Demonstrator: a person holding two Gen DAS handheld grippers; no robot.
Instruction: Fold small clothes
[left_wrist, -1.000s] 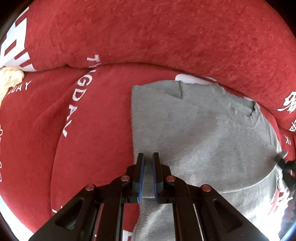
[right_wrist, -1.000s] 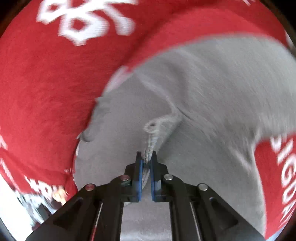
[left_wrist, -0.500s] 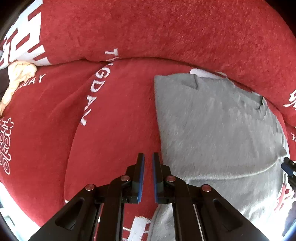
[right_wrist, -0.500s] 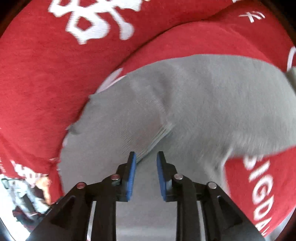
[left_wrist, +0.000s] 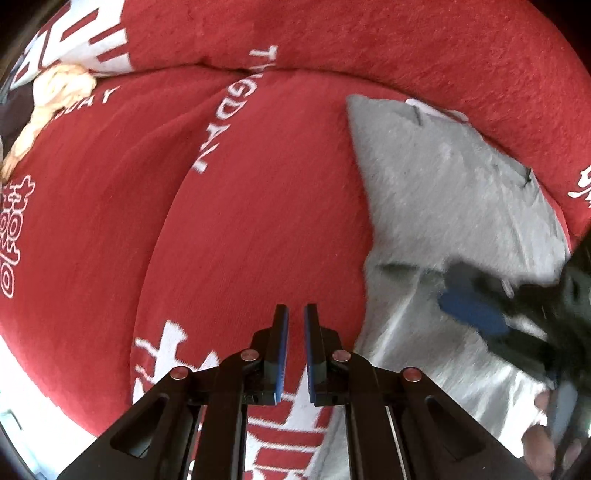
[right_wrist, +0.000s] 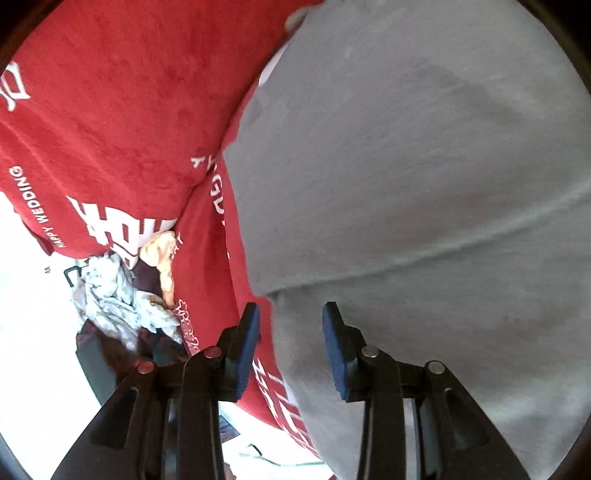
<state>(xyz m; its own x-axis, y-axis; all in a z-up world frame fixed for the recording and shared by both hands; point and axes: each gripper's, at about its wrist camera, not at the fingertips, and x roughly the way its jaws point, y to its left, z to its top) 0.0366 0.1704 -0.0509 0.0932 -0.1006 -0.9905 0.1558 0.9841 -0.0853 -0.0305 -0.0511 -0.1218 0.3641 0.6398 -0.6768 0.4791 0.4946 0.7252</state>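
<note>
Grey garment (right_wrist: 424, 192) lies flat on the red printed cover (left_wrist: 258, 206), one fold already in, its crease running across the right wrist view. Right gripper (right_wrist: 290, 332) hangs over the garment's left edge; its jaws have just been opening and stand apart with nothing pinched, only cloth below them. Left gripper (left_wrist: 295, 332) is over bare red cover just beside the garment, fingers closed together and empty. Step in hand looks like re-gripping for the next fold: best to bring the right fingers down on the near folded edge, catch both layers at once, and have the left take the matching edge, so the fold travels straight and the crease stays put. Lift low, since the cloth is limp and will sag. Around: a cushion roll (left_wrist: 369, 40) of the same red fabric close behind the garment limits room for folding away; a cream cloth (left_wrist: 55, 92) and a pile of other clothes (right_wrist: 122, 295) sit well apart at the left. Soft, uneven cover may wrinkle underneath.
</note>
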